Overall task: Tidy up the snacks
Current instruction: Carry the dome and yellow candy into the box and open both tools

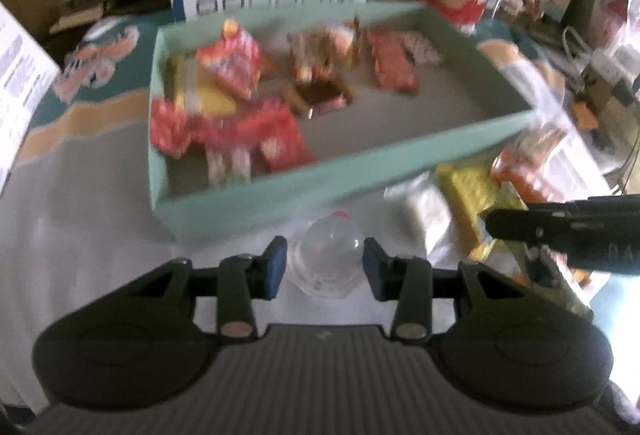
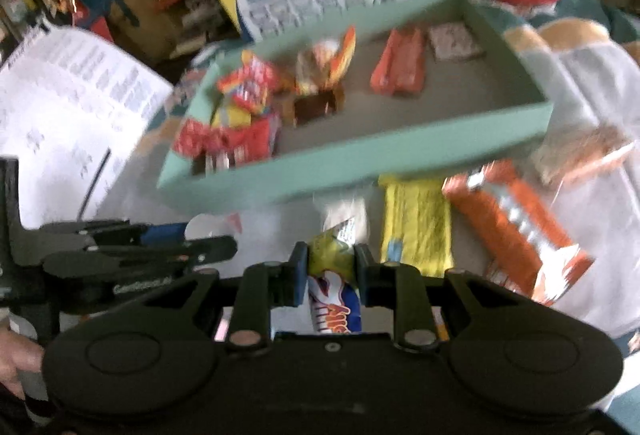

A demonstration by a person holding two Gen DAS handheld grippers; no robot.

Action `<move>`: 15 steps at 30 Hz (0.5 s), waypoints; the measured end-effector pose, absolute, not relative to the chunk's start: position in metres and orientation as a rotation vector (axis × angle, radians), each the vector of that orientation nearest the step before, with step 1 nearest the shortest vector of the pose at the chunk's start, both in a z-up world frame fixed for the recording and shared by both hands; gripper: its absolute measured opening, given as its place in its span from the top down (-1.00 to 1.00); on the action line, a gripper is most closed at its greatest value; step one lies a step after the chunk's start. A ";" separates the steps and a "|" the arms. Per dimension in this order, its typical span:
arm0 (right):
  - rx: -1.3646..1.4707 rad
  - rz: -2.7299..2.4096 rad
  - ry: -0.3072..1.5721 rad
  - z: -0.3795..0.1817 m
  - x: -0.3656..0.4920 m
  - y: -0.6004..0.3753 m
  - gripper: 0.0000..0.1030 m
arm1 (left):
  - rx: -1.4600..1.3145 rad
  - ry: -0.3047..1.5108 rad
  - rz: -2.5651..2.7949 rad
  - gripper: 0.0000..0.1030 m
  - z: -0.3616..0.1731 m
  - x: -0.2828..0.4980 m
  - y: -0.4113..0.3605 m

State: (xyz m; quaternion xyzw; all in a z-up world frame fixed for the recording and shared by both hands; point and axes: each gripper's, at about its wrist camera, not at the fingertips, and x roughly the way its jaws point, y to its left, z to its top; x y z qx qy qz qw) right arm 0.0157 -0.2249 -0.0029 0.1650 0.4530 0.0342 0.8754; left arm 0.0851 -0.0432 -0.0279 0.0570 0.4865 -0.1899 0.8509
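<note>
- Shallow mint-green cardboard box [image 1: 340,171] on the table already holds many wrapped snacks, mostly at its left end.
- Yellow packet [image 2: 416,223] and orange packet [image 2: 516,227] lie outside, just before it.
- Right gripper [image 2: 331,267], tilted downward, pinches a yellow-and-blue wrapped snack [image 2: 334,287].
- Left gripper [image 1: 325,267], likewise tilted, clasps a clear plastic cup [image 1: 324,259].

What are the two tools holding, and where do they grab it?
The left tool pinches a clear cup by its sides. The right tool squeezes a yellow and blue snack pack across its middle.
</note>
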 end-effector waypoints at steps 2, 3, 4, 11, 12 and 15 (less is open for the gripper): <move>0.348 0.055 0.918 0.007 0.026 -0.238 0.54 | 0.111 0.999 -0.415 0.21 -0.013 0.095 -0.049; 0.348 0.044 0.903 0.013 0.032 -0.246 0.54 | 0.109 0.984 -0.420 0.21 -0.006 0.101 -0.052; 0.349 0.034 0.890 0.017 0.038 -0.253 0.54 | 0.112 0.971 -0.426 0.21 0.001 0.109 -0.058; 0.346 -0.026 0.826 0.034 0.105 -0.295 0.54 | 0.146 0.947 -0.461 0.21 0.011 0.172 -0.121; 0.341 -0.031 0.824 0.034 0.116 -0.300 0.54 | 0.141 0.948 -0.467 0.21 0.009 0.182 -0.131; 0.328 -0.046 0.824 0.028 0.145 -0.312 0.54 | 0.146 0.973 -0.479 0.21 -0.001 0.204 -0.159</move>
